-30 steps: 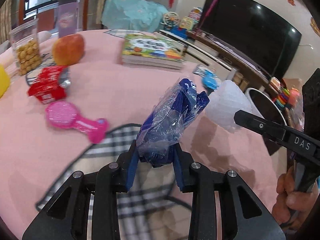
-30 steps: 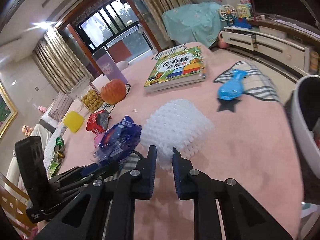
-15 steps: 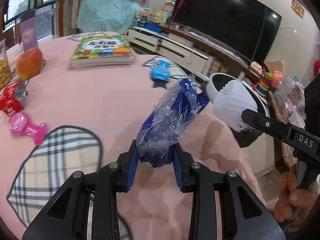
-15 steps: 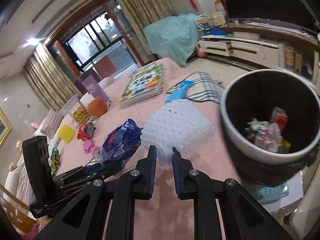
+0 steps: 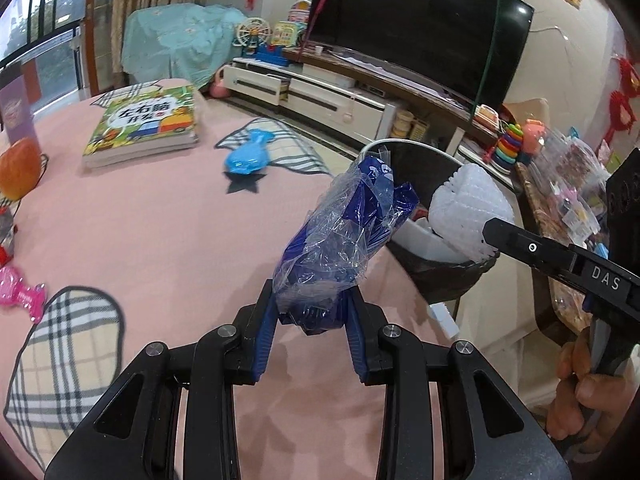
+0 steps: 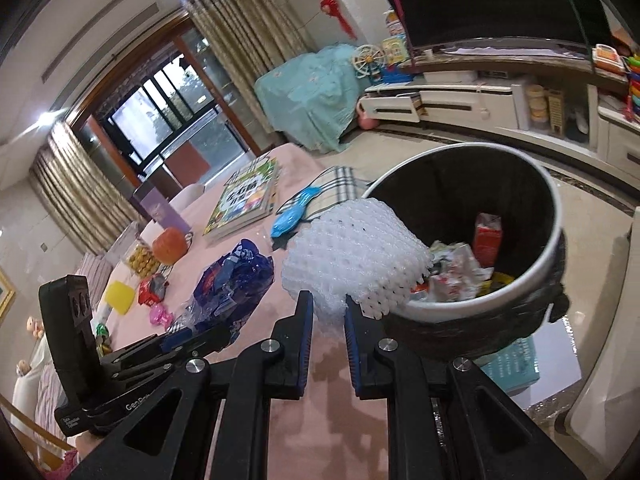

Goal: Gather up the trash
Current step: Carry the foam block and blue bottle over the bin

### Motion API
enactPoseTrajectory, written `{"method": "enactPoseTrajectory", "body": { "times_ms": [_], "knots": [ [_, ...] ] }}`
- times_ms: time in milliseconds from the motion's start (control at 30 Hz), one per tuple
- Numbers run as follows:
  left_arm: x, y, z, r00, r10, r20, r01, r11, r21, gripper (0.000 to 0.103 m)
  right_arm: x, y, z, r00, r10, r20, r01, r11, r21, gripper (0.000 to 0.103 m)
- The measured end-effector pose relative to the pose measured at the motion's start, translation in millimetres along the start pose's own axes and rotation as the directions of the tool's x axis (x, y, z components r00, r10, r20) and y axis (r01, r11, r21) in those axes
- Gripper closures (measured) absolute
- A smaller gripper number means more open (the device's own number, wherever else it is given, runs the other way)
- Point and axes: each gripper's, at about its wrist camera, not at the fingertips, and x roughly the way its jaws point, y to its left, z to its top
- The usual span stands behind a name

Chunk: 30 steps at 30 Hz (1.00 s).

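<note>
Carry-to-bin step. Left gripper clamps crumpled blue-and-clear plastic wrapper, frame centre; right gripper pinches white foam fruit net w/ narrow jaws, at black round bin's rim, right of frame. Next: get both over the opening, let go.

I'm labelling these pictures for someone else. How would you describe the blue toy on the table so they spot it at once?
Start at the pink table and find the picture book near its far edge. Just beside the book, toward the trash bin, lies the blue toy on a plaid patch. It is smooth, bright sky-blue plastic, unlike the dark, crinkly blue wrapper.
</note>
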Motion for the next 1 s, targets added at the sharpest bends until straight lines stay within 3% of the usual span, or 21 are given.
{"method": "enactPoseTrajectory", "body": {
  "times_ms": [1000],
  "knots": [
    [38, -71, 46, 1.000, -0.022, -0.021, 0.024, 0.992, 0.126, 0.072, -10, -64, 31, 0.996, -0.076, 0.035, 0.073, 0.994, 0.084, 0.087]
  ]
}}
